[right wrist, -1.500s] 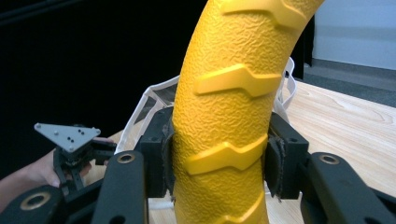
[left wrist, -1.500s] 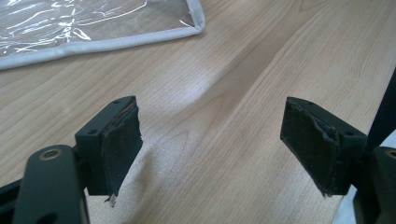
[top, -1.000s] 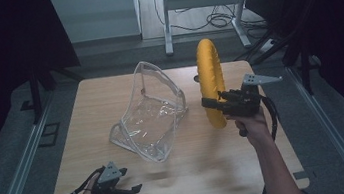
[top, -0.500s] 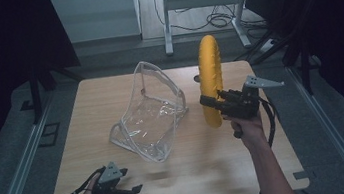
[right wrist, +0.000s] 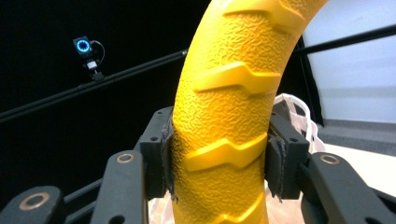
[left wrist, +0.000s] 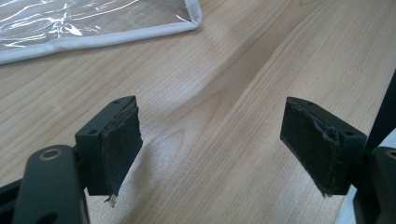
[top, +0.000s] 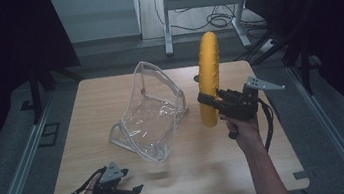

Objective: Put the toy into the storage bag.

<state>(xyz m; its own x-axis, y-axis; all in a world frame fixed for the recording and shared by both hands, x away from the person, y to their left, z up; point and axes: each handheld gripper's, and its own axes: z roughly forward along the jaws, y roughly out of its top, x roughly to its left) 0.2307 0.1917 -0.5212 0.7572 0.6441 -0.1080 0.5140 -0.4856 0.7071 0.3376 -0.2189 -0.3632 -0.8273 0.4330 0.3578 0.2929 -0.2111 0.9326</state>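
A yellow ring with a ribbed tread (top: 208,79) stands on edge above the right half of the table, lifted off the wood. My right gripper (top: 206,101) is shut on its lower part; in the right gripper view both pads clamp the ring (right wrist: 224,140) from either side. A clear plastic pouch with grey piping (top: 149,112) sits open in the table's middle, left of the ring. My left gripper (top: 134,191) rests at the table's front left, jaws wide apart over bare wood (left wrist: 210,144), nothing between them. A corner of the pouch (left wrist: 93,28) shows beyond those jaws.
The wooden table (top: 195,174) has bare room at front centre and right. Beyond its far edge stand a white desk frame (top: 198,3) and cables on the floor. Dark curtains close in both sides. A small lit camera (right wrist: 85,46) hangs on a rod.
My right gripper has carried the yellow ring slightly left and up, closer to the pouch. The left gripper has kept still.
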